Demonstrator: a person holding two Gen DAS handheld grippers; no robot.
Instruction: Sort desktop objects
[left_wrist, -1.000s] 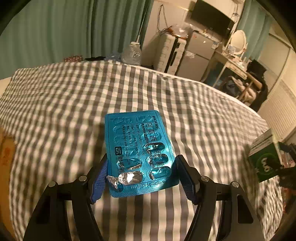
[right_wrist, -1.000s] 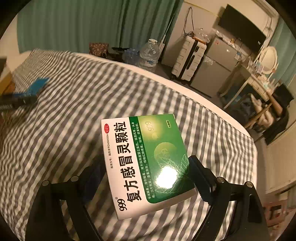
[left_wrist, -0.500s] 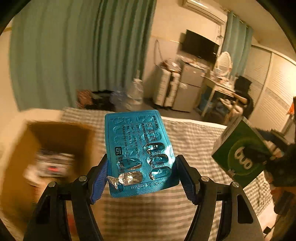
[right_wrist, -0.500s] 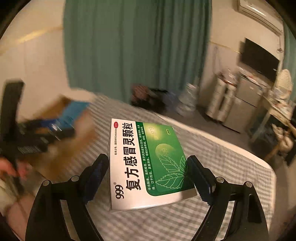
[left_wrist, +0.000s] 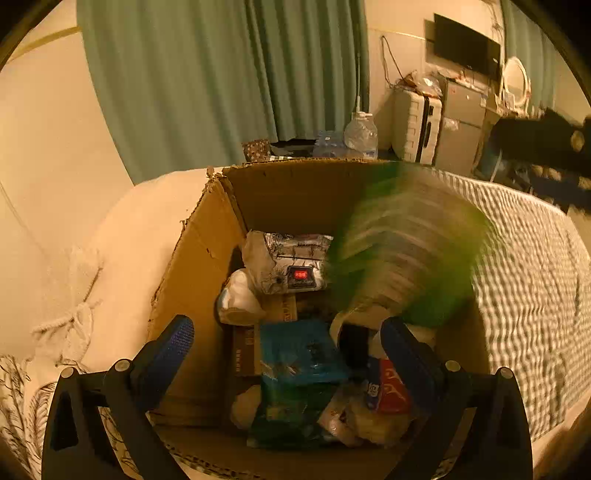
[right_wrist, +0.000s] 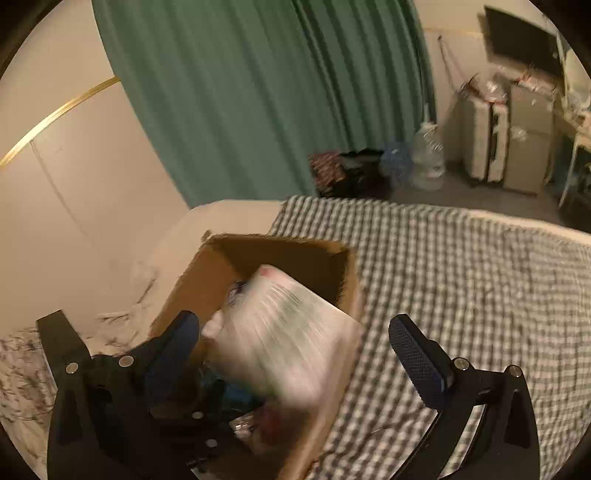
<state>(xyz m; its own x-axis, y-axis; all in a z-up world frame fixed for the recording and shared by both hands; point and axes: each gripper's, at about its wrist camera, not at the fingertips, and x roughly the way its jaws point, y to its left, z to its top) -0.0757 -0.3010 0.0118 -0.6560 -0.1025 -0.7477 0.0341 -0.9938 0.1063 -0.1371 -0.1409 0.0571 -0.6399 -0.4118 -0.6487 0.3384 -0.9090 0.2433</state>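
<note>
With both grippers' (left_wrist: 286, 345) (right_wrist: 295, 341) jaws opening wide and empty, the blister (left_wrist: 301, 350) lies in the carton (left_wrist: 192, 258) while the box (right_wrist: 284, 332) tumbles at its rim and may bounce out.

Rough torn corrugated cardboard box (left_wrist: 207, 236), glossy foil blister pack (left_wrist: 301, 352), checked cloth bedspread (right_wrist: 461, 280)
</note>
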